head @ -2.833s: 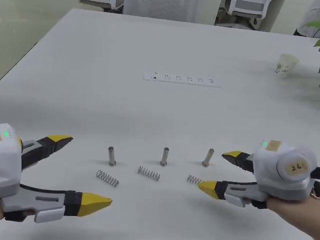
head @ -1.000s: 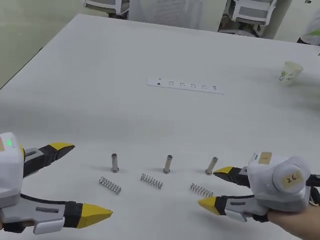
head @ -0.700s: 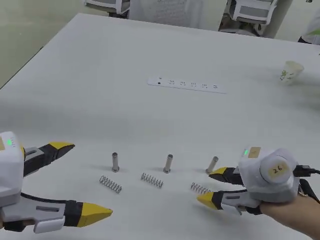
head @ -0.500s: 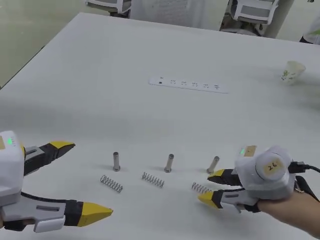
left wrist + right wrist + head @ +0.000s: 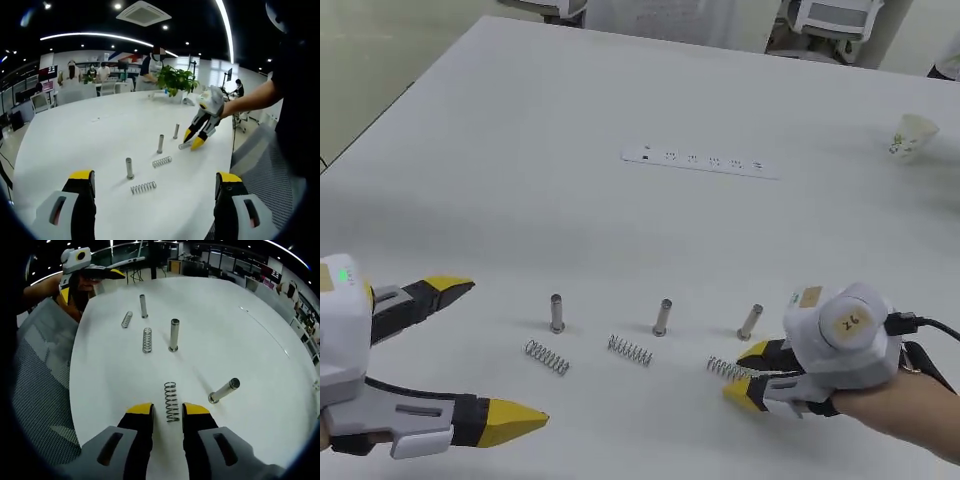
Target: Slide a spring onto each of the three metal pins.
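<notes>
at the lower left the yellow-tipped black left tongs [image 5: 495,350] hang wide over the white tabletop [image 5: 620,230], unmoved. in the lower middle the three short upright grey metal pins [image 5: 663,316] stand bare, a spring loose beside each. at the lower right the matching right tongs [image 5: 743,372] have slid in and narrowed around the near end of the rightmost small coiled steel spring [image 5: 171,401], not yet pinching it, so the first pickup looks imminent.

A white table [image 5: 520,120] spans the centre; office chairs [image 5: 832,14] line the top edge; pale green floor [image 5: 370,50] shows upper left.
</notes>
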`<state>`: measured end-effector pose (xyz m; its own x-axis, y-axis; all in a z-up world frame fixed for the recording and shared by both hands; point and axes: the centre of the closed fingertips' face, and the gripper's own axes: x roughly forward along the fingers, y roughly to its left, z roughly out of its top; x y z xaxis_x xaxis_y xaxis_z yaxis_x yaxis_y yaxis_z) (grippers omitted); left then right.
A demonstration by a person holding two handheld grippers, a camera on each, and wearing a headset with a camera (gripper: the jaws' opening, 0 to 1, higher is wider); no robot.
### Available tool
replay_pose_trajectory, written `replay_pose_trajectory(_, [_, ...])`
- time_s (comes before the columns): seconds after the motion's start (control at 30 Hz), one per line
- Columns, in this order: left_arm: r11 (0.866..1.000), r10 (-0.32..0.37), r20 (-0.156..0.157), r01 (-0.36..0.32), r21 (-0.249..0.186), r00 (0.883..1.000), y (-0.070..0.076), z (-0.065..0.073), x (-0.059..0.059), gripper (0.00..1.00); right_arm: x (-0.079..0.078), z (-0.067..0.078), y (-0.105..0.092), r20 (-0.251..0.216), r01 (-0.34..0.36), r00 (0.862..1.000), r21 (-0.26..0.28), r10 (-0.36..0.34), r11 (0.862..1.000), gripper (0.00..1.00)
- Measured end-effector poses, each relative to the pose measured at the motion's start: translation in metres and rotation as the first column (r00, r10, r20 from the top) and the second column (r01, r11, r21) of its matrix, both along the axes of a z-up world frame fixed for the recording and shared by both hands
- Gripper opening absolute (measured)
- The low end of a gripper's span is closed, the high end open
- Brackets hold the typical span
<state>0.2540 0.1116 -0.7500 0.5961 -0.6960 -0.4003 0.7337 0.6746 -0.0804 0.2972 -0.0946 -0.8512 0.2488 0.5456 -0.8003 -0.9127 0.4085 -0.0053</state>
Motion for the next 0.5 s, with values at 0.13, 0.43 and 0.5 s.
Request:
replay_pose_trajectory(0.13, [1.000,-0.003,0.002,0.003,-0.001,1.000,-0.0001,0.0010,-0.0005,0.97,0.0004,0.0006,0.0014,-0.005,0.002,1.000,0.004,-0.002,1.000,0.18])
replay_pose_trajectory(0.43, [1.000,-0.016,-0.004,0.016,-0.001,1.000,-0.0033,0.0001,-0.0059,0.97,-0.0006,-0.0052,-0.0022,-0.005,-0.006,1.000,-0.025,0.005,1.000,0.10])
replay_pose_trajectory(0.5, [1.000,-0.022,-0.008,0.022,0.002,1.000,-0.0046,-0.0019,-0.0078,0.97,-0.0004,-0.0052,-0.0029,-0.002,-0.005,1.000,-0.025,0.005,1.000,0.09])
